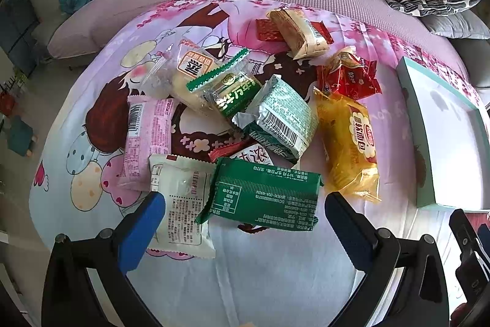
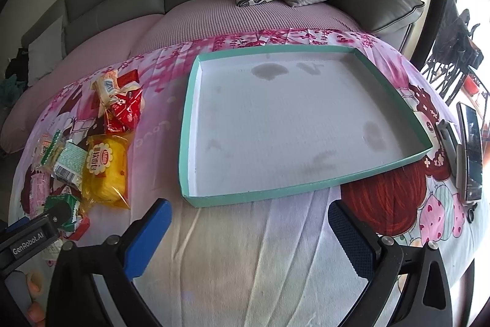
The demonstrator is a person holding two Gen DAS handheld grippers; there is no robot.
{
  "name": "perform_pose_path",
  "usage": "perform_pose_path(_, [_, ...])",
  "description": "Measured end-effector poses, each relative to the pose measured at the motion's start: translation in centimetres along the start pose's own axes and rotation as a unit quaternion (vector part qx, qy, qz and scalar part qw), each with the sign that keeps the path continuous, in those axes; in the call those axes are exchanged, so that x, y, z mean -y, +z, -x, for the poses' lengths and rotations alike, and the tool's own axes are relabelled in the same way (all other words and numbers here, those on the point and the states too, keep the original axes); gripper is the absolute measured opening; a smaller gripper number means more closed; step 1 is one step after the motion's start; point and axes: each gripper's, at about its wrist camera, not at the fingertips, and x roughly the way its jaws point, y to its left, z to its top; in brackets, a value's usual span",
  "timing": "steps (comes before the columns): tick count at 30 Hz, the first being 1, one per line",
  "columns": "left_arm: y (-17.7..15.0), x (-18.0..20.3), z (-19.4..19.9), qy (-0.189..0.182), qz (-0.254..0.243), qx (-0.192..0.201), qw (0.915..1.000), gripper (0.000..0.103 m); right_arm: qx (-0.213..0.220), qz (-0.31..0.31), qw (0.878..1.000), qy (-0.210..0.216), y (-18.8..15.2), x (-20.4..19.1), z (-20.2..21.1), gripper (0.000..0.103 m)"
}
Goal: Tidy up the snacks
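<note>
The left gripper hovers, fingers spread, over the snacks heaped on the cloth. The right gripper, fingers spread too, faces the tray beside them.

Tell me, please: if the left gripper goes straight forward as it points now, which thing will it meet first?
Most likely the dark green packet, lying label-down between the open fingers of the left gripper, at the near edge of the snack pile. Depth is hard to judge through the fisheye.

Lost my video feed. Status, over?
Left tongs open over snack pile. Right tongs open, empty, facing teal tray. Tray holds no snacks. Nothing blocking.
</note>
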Motion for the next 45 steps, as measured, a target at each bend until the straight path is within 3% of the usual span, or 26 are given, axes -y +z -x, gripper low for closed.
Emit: perform_pose_path(45, [-0.15, 0.22, -0.2, -0.007, 0.004, -0.001, 1.0, 0.103, -0.005, 0.001, 1.0, 0.003, -0.16, 0.45, -0.03, 0.103])
